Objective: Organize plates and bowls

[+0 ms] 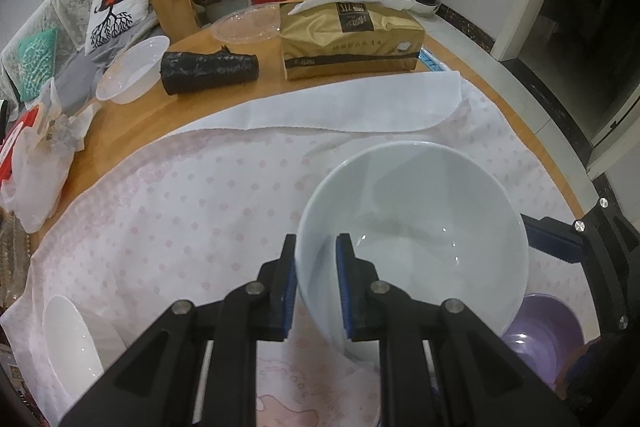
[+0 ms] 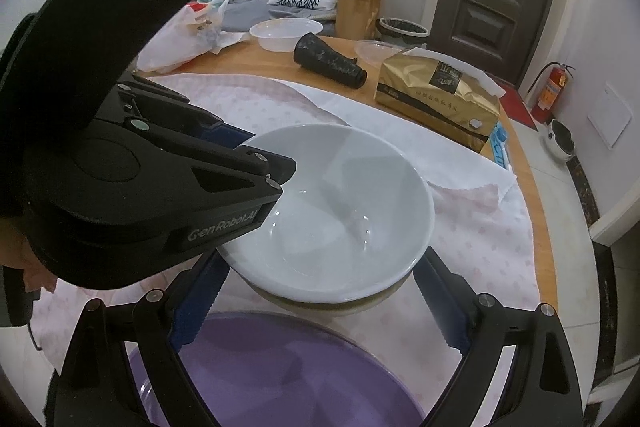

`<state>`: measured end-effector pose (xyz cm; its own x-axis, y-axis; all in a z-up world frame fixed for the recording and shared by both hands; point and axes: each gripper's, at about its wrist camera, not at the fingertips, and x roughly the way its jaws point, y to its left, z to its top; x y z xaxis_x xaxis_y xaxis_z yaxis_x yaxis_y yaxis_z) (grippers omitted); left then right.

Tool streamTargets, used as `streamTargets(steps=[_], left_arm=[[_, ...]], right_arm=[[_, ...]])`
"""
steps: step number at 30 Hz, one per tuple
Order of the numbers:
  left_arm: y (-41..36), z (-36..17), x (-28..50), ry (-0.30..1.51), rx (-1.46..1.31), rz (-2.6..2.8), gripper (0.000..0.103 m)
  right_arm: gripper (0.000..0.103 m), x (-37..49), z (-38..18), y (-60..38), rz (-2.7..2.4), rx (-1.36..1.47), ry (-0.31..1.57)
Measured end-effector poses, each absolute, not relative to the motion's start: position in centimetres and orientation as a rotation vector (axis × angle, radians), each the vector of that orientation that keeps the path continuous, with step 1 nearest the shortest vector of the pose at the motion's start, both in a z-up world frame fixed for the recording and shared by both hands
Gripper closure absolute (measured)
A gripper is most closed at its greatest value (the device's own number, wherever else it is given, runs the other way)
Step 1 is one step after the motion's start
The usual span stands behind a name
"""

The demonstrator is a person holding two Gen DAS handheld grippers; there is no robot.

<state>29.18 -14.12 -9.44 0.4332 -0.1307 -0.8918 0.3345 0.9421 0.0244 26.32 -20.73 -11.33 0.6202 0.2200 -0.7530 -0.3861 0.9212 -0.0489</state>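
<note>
My left gripper (image 1: 316, 241) is shut on the near rim of a white ceramic bowl (image 1: 412, 227), one finger inside and one outside. It holds the bowl tilted just above the pink dotted cloth (image 1: 180, 207). In the right wrist view the left gripper (image 2: 276, 171) pinches the same bowl (image 2: 340, 211) from the left. My right gripper (image 2: 320, 263) stands wide open, its blue pads (image 2: 200, 291) flanking the bowl's underside without a clear press. A purple bowl (image 2: 280, 367) sits below and nearer, also seen as the purple bowl (image 1: 540, 331). A white plate (image 1: 72, 343) lies at the lower left.
On the round wooden table (image 1: 132, 107) stand a gold tissue pack (image 1: 348, 39), a black roll (image 1: 208, 71), a clear plastic bowl (image 1: 132, 71) and a clear lid (image 1: 246, 23). Plastic bags (image 1: 32, 167) crowd the left edge. The table's edge drops to the floor on the right.
</note>
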Motion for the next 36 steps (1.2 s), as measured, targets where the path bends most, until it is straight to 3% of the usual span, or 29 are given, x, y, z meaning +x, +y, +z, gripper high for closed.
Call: streamTargets(steps=[20,32,36], left_arm=[[-11.5,-6.0,27.4,1.018,0.168,-0.296,0.087],[-0.7,-2.9,24.3,0.963,0.127,-0.174,0.086],[4.2,-3.1,23.6,0.972,0.066,-0.12,0.086]], right_arm=[[0.014,24.3,-8.7,-19.0,0.377,-0.273,0.778],[0.012,22.8,-7.9,-8.9,0.612,-0.316,0.743],[0.004,22.5,-8.5,-5.1,0.684,-0.344,0.753]])
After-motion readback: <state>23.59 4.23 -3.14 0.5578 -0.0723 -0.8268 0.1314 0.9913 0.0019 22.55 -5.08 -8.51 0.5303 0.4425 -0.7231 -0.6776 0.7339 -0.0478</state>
